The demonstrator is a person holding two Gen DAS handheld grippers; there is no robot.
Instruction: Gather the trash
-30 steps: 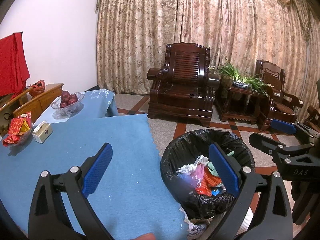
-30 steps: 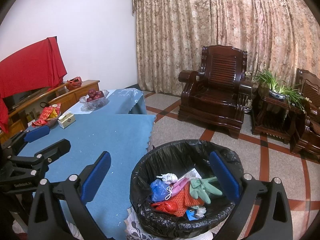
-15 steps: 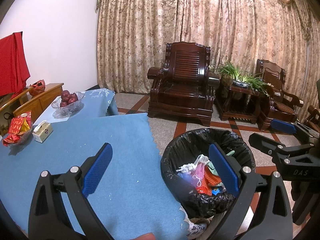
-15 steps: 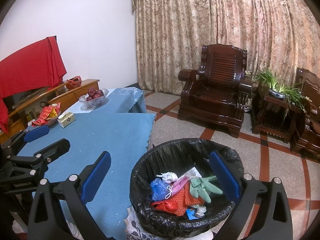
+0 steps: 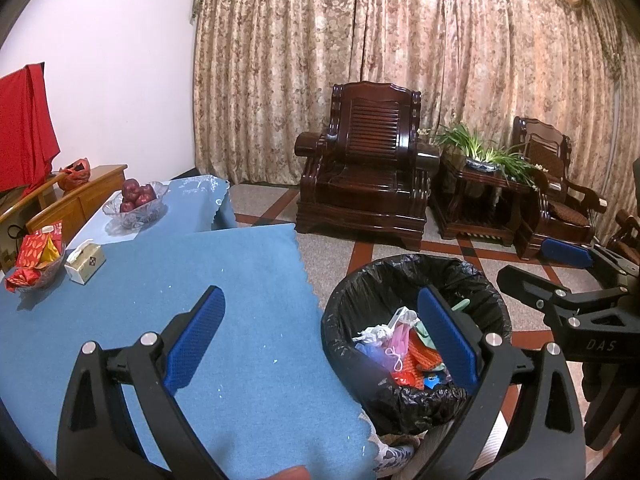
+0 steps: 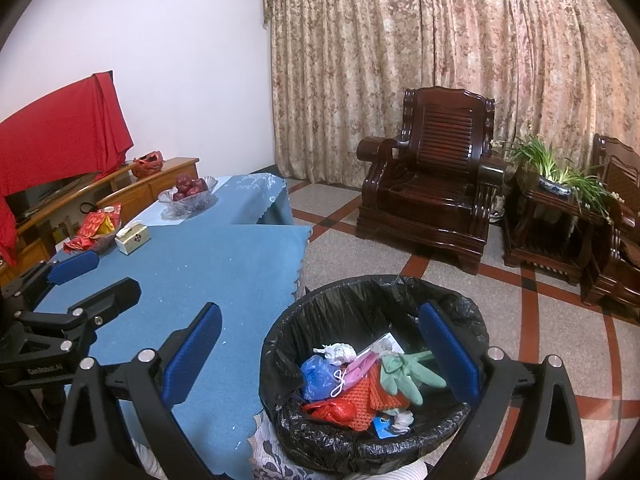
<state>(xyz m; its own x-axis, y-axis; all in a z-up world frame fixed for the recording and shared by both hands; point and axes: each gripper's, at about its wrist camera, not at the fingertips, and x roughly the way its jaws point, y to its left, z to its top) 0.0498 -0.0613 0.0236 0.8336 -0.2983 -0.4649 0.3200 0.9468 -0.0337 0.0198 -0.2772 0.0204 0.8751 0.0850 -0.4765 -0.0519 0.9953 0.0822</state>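
- Left gripper (image 5: 318,338): I hold it with its blue-padded fingers spread wide and nothing between them. Its left finger sits over the blue tablecloth (image 5: 208,280), its right finger over the bin, so it reads to me as parked rather than reaching.
- Right gripper (image 6: 320,354): its fingers are also wide apart and carry nothing; the bin's mouth lies between them and just ahead.
- Round bin lined with a black plastic bag (image 6: 352,308): it stands on the floor against the table's edge, likely so that drops are short.
- Trash, inside the bin: green rubber glove (image 6: 408,372), orange mesh piece (image 6: 366,398), blue plastic bag (image 6: 316,374), white crumpled paper (image 6: 338,352).
- Cloth near my fingers: only pale crumbs show, so I judge collection nearly finished.
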